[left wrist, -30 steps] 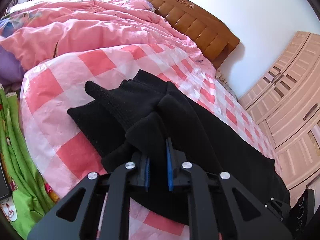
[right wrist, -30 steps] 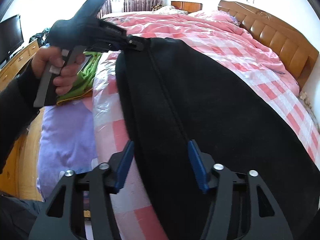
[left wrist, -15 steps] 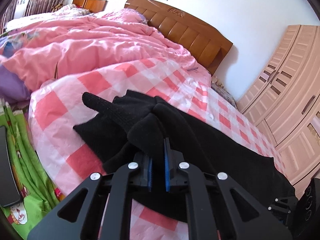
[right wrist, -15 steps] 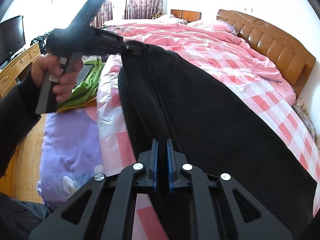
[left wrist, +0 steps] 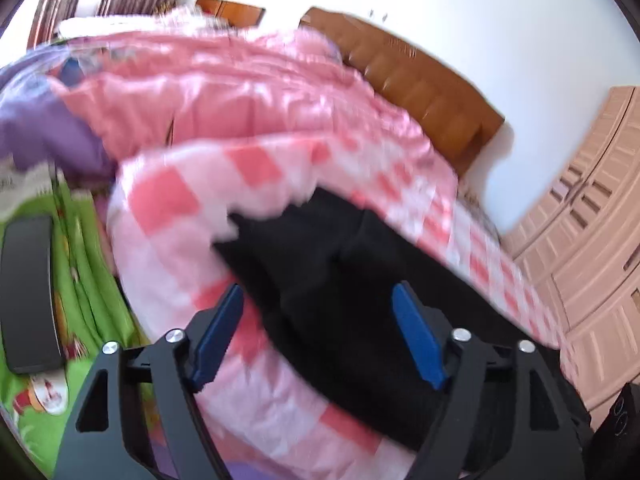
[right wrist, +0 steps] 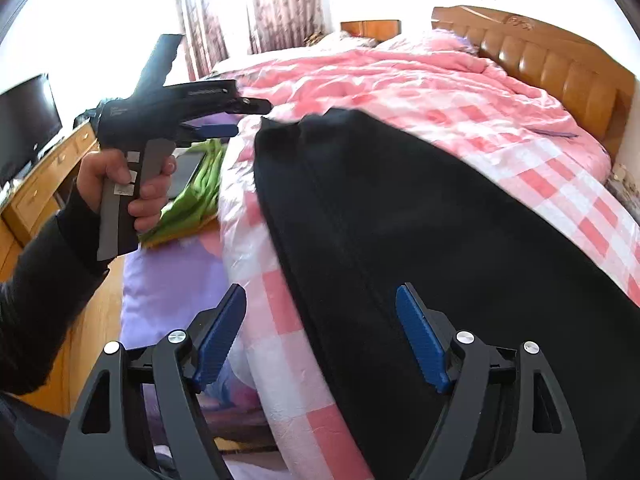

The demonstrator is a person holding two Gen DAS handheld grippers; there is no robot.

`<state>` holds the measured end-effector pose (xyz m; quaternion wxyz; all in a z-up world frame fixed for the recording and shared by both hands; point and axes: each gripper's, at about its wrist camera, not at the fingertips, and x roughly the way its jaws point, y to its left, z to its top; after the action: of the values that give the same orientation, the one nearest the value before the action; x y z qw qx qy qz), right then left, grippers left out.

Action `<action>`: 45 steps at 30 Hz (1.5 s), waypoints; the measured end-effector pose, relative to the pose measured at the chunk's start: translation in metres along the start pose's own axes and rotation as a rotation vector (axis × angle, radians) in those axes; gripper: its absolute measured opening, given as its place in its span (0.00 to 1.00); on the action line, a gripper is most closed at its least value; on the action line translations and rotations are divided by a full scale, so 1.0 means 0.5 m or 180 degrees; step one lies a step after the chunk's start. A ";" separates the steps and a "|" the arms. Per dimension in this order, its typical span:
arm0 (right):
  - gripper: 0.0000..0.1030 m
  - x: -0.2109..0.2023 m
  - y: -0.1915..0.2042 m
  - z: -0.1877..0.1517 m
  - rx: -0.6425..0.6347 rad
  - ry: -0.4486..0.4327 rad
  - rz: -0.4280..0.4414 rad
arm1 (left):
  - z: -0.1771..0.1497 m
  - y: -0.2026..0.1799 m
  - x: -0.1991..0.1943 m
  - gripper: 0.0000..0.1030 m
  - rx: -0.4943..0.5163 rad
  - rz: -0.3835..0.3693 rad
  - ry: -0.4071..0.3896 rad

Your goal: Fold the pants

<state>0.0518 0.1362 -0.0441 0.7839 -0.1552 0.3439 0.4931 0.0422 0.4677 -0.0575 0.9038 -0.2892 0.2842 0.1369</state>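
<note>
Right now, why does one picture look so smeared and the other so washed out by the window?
Left wrist view: motion blur smears the pink quilt and checked sheet; only the left gripper stays sharp. Right wrist view: mostly crisp, but daylight through the curtains blows the upper left out to white. Both views: the fisheye lens bends the headboard and darkens the corners.

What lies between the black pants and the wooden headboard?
In the right wrist view, only bedding: the pink-and-white checked cover, then the rumpled pink quilt, lie between the black pants and the headboard.
</note>
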 end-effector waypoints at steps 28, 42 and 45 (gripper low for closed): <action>0.86 -0.330 -0.248 -0.265 0.1347 -0.0208 -0.1458 | -0.266 -0.422 0.064 0.98 0.1859 -0.0176 0.0536; 0.86 -0.504 -0.359 -0.557 0.2253 -0.0159 -0.2366 | -0.339 -0.464 0.122 0.99 0.2035 0.0155 0.0779; 0.86 -0.511 -0.354 -0.562 0.2233 -0.0197 -0.2292 | -0.345 -0.461 0.112 0.99 0.2043 0.0187 0.0750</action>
<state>0.0282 -0.2800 -0.0853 0.9191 0.0236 0.3901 0.0504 0.1070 0.1855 -0.1041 0.9054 0.0046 0.4234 0.0322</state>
